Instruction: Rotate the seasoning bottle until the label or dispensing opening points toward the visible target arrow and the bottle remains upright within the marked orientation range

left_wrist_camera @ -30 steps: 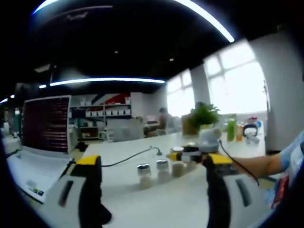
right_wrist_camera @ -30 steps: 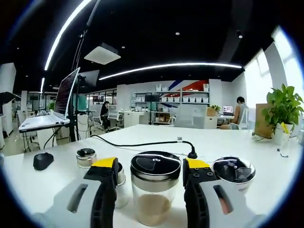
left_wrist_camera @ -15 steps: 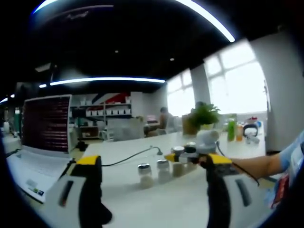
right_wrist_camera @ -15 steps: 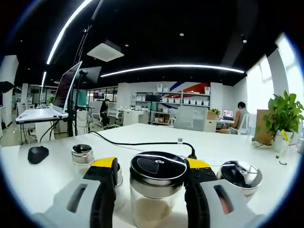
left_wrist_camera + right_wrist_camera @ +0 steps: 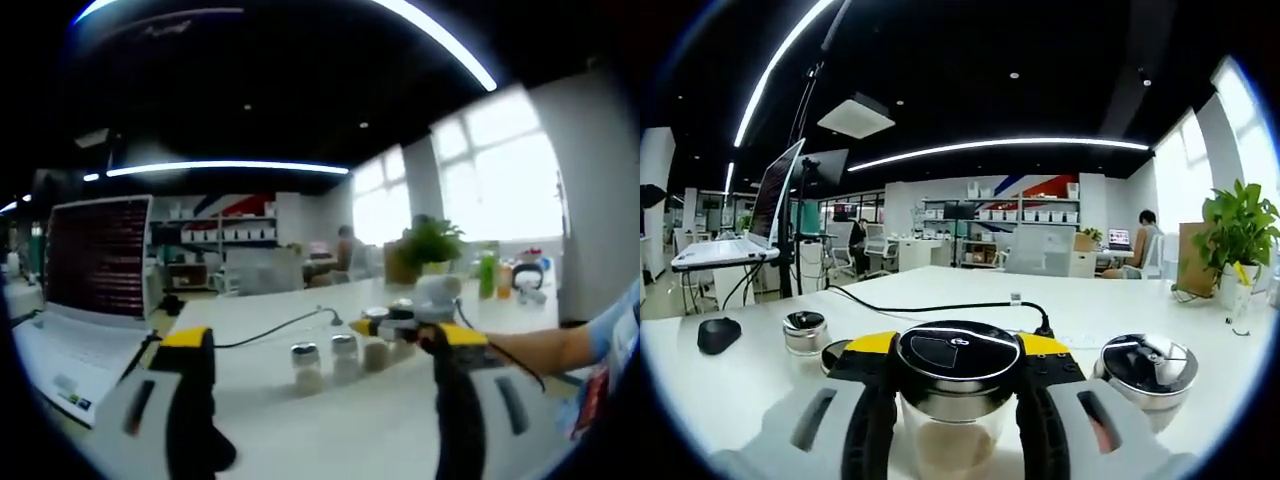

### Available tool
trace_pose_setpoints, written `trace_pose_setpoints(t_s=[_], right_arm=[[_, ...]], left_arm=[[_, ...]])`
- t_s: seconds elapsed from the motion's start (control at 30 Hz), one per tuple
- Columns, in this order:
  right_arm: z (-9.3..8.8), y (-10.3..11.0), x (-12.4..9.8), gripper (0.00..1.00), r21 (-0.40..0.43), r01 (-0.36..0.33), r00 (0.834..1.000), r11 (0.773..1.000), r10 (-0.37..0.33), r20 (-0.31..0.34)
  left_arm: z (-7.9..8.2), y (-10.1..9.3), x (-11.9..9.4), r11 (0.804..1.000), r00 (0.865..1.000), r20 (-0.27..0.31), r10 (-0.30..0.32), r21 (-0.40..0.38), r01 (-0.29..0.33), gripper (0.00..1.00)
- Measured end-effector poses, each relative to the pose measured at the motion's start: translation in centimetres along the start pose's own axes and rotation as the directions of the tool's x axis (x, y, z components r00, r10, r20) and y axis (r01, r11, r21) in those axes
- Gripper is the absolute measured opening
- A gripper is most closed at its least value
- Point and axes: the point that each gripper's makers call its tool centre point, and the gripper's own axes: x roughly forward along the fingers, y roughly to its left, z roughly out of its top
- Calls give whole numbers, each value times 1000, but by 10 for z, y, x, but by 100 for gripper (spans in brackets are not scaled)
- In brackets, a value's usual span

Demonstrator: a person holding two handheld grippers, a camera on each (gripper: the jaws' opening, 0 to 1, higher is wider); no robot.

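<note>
Left gripper view: left claw (image 5: 320,345) released, jaws wide apart above the white counter (image 5: 350,430), nothing between them. Row of small jars (image 5: 322,362) upright past the jaws. Right claw (image 5: 385,327) at the row's far end, around a jar there. Laptop (image 5: 75,300) at left.

Right gripper view: right claw (image 5: 952,358) clenched on the seasoning bottle (image 5: 956,400), jaws pressed to both sides below its dark lid. Bottle upright, pale powder inside. Silver-lidded jar (image 5: 1145,368) just beside, right. Smaller jar (image 5: 805,332) and mouse (image 5: 718,334) left. Black cable (image 5: 940,305) beyond.
</note>
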Motion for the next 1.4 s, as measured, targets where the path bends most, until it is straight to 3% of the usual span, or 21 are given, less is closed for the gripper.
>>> trace_pose_setpoints(t_s=[1.17,1.4], right_arm=[[3,0,-1,44,11,-5,998,1000,4,60],[5,3,-1,44,3,-32,996,999,32,84]], left_arm=[[-1,11,-3,1000,1000,-1,18,-16,-18,95],[-2,12,-1,1000,1000,-10,20,-13,-20,95]])
